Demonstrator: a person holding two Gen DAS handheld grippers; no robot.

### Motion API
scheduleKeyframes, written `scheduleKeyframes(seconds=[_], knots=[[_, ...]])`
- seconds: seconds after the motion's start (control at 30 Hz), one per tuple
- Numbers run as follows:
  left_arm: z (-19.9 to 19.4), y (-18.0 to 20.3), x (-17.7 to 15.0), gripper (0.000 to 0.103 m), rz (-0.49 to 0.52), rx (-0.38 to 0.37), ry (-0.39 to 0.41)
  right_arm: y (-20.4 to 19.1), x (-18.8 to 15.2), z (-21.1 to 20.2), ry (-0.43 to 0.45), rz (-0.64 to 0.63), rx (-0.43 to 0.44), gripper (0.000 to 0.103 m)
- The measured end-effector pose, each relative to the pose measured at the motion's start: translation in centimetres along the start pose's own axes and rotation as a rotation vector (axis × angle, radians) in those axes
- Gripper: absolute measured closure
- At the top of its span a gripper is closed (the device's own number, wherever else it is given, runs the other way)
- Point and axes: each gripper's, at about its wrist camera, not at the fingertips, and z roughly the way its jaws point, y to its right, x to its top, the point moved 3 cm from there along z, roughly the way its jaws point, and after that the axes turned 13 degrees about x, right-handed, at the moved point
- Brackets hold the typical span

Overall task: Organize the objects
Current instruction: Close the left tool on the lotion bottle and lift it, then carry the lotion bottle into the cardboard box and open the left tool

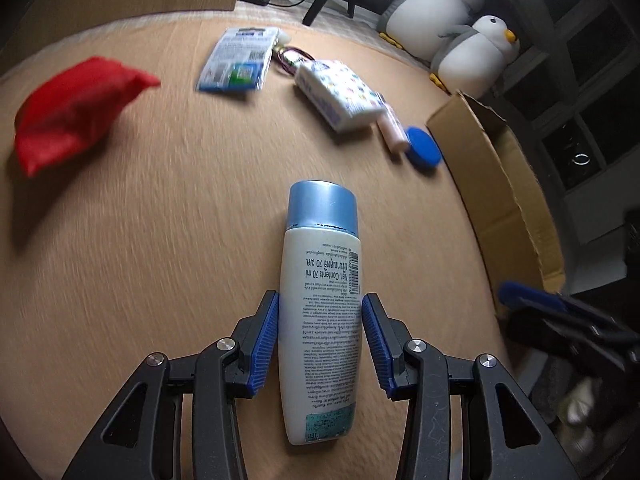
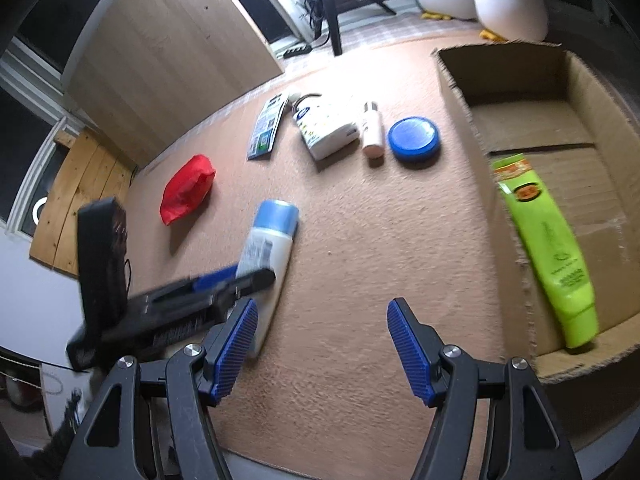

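Note:
A white bottle point(image 1: 320, 320) with a light blue cap sits lengthwise between the blue pads of my left gripper point(image 1: 320, 308), and both pads press its sides. It stays sharp while the tan mat blurs behind it. The right wrist view has the same bottle point(image 2: 268, 248) low over the mat with the left gripper point(image 2: 256, 276) clamped across it. My right gripper point(image 2: 322, 312) is open over bare mat, nothing between its fingers. To its right stands an open cardboard box point(image 2: 520, 64) with a green tube point(image 2: 552, 248) lying inside.
On the mat lie a red pouch point(image 2: 186, 188), a blue packet point(image 2: 268, 128), a white patterned box point(image 2: 324, 128), a small pale bottle point(image 2: 372, 128) and a blue round tin point(image 2: 414, 138). Two plush penguins point(image 1: 440, 4) sit beyond the mat.

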Motion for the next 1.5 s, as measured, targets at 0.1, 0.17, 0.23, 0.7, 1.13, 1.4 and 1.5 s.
scheduleKeyframes(seconds=[0.1,0.17,0.23,0.7,1.13,1.4,1.5], knots=[[-0.4,0.2,-1.4,0.058,0.004,-0.013,-0.013,-0.3,0.1,1.6,-0.039,-0.008,0.020,0.039],[-0.7,0.4,-2.2,0.058,0.018,-0.016,-0.019,-0.5,0.1,2.6,-0.062,-0.009,0.029,0.039],[-1.0,0.4,-2.7,0.057,0.027,-0.015,-0.017,-0.7,0.1,3.4,-0.083,-0.007,0.046,0.039],[-1.3,0.1,-2.9,0.057,0.028,-0.023,-0.017,-1.6,0.3,8.5,-0.184,0.008,0.105,0.048],[-1.2,-0.1,-2.8,0.058,0.006,-0.045,-0.020,-1.7,0.2,9.4,-0.189,0.007,0.104,0.063],[-2.2,0.9,-2.1,0.058,0.016,-0.051,0.010,-1.8,0.5,8.2,-0.156,0.005,0.109,0.063],[-2.7,1.6,-1.4,0.058,0.024,-0.060,0.024,-1.9,0.9,7.1,-0.131,-0.004,0.104,0.063]])
